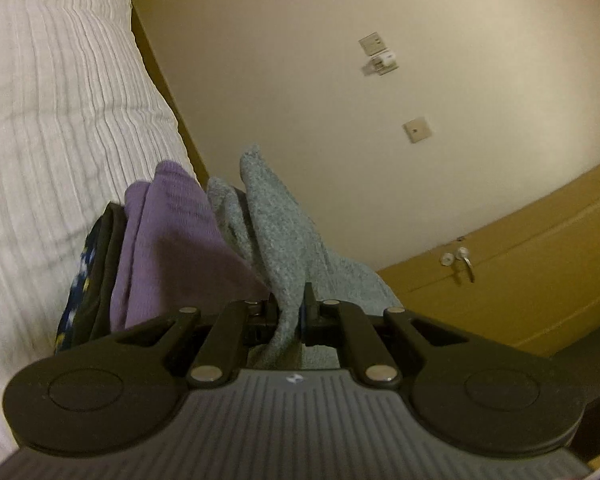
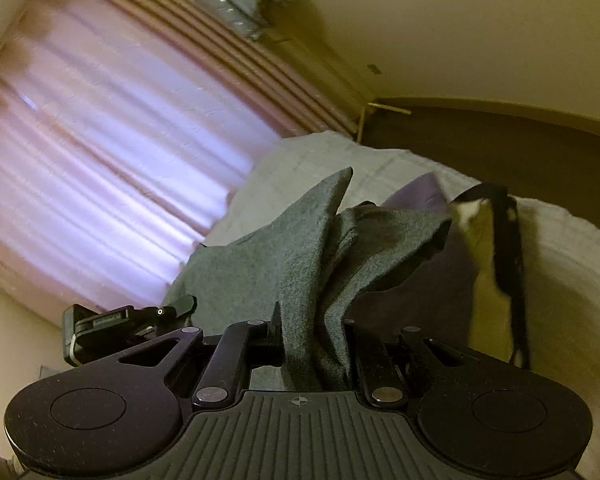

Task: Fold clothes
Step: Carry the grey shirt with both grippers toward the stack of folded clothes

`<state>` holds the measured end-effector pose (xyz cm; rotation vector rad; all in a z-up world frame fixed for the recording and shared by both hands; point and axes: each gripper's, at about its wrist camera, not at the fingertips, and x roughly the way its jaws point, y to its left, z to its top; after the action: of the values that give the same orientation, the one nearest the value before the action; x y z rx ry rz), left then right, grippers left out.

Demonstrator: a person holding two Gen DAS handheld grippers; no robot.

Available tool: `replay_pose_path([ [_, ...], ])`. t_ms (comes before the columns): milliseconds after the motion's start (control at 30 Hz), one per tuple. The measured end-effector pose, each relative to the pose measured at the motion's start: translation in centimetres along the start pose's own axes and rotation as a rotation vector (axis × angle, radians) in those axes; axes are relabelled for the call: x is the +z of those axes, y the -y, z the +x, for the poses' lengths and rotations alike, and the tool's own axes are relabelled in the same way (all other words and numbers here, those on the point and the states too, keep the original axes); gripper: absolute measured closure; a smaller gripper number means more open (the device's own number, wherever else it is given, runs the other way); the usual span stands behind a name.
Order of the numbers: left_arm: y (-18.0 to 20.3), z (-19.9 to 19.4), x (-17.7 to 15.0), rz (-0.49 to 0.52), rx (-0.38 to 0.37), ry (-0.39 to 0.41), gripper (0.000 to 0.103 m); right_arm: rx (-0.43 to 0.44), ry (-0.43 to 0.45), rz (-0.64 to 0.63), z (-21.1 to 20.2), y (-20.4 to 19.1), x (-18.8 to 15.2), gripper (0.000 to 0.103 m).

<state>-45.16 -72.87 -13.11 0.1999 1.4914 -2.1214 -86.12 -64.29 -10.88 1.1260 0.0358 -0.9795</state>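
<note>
A grey knitted garment is pinched between the jaws of my left gripper, which is shut on it; the cloth rises in a peak past the fingertips. My right gripper is shut on another fold of the same grey garment, which bunches up in front of it. Behind the grey cloth lies a purple garment on the white ribbed bedspread. A dark blue patterned garment sits beside the purple one. In the right wrist view a black and white garment lies to the right.
A cream wall with socket plates and a wooden door with a handle stand beyond the bed. In the right wrist view pink curtains fill the left side. My left gripper's body shows at the lower left.
</note>
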Motion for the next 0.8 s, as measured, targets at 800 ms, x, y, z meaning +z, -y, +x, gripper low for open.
replay_pose_path([
  [800, -8.6, 9.6, 6.7, -0.083, 0.078, 0.03, 0.084, 0.028, 0.01, 0.174, 7.6, 11.6, 7.5, 0.06],
])
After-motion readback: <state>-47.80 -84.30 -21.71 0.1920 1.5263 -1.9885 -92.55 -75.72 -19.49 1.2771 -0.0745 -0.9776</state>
